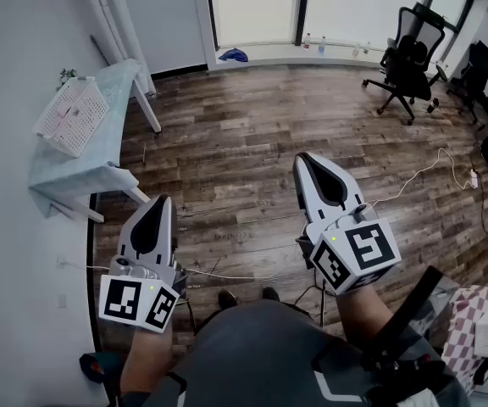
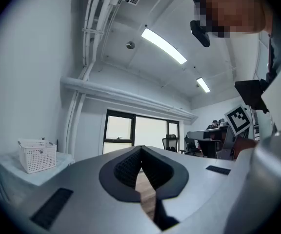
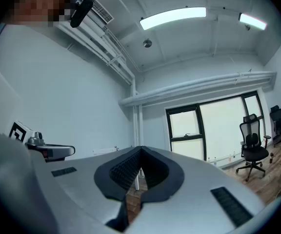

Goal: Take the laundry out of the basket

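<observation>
Sitting well beyond both jaws: basket (image 1: 72,115)

Your count of things
You hold two: left gripper (image 1: 163,200), right gripper (image 1: 304,158). You can see one white basket (image 1: 72,115), one table (image 1: 100,175), two black chairs (image 1: 407,58) (image 1: 479,68), one blue thing (image 1: 234,55).

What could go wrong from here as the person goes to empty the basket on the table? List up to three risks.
A white cable trails across the floor close to the person: a likely trip.
The basket looks light and stands on a draped cloth, so a tug may drag it.
The left tool and right tool are both shut and would only poke unless opened.
</observation>
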Motion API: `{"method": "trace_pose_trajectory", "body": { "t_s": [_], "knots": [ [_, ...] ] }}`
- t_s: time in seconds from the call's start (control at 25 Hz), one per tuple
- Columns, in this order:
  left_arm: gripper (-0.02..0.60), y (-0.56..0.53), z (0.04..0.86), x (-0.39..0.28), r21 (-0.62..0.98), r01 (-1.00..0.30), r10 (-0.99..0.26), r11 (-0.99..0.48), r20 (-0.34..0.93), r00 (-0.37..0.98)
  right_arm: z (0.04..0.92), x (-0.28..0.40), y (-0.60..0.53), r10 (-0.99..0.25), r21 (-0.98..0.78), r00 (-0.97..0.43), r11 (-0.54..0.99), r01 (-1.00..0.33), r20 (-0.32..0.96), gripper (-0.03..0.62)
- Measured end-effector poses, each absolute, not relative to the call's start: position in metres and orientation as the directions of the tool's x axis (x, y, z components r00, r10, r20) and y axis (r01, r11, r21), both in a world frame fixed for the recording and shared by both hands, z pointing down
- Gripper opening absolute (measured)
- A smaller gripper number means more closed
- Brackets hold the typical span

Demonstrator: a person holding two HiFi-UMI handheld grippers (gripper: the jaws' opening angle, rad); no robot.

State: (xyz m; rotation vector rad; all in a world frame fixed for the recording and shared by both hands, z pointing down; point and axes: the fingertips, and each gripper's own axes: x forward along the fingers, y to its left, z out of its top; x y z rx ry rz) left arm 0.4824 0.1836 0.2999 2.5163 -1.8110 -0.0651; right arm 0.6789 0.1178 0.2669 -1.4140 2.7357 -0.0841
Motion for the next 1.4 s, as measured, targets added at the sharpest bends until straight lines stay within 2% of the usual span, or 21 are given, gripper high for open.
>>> {"method": "trace_pose_trajectory", "body": {
  "t_s": [0.44,0.68,0.92,1.16,1.4],
  "knots": [
    [0.009,0.183,0.303,0.48,0.08,-0.953,-0.957,-0.291,-0.013,0.291,0.271,0.677,0.112,-0.832,-0.041,-0.555,0.555,-0.831,-0.018,0.015],
    [0.009,0.192,0.301,0.475,0.055,-0.962,-0.964,-0.267,-0.003,0.268,0.264,0.664,0.115,-0.825,-0.029,-0.561,0.563,-0.826,-0.062,0.017],
    [0.009,0.208,0.304,0.408,0.055,-0.981,-0.982,-0.188,-0.003,0.188,0.271,0.583,0.109,-0.774,-0.049,-0.631,0.633,-0.773,-0.038,0.017],
    [0.009,0.215,0.299,0.356,0.111,-0.976,-0.981,-0.189,-0.057,0.183,0.266,0.508,0.121,-0.73,0.049,-0.683,0.682,-0.73,-0.02,0.017],
    [0.009,0.206,0.308,0.325,0.156,-0.974,-0.986,-0.162,-0.07,0.152,0.269,0.466,0.112,-0.704,0.087,-0.711,0.707,-0.701,-0.008,0.017]
  ]
}}
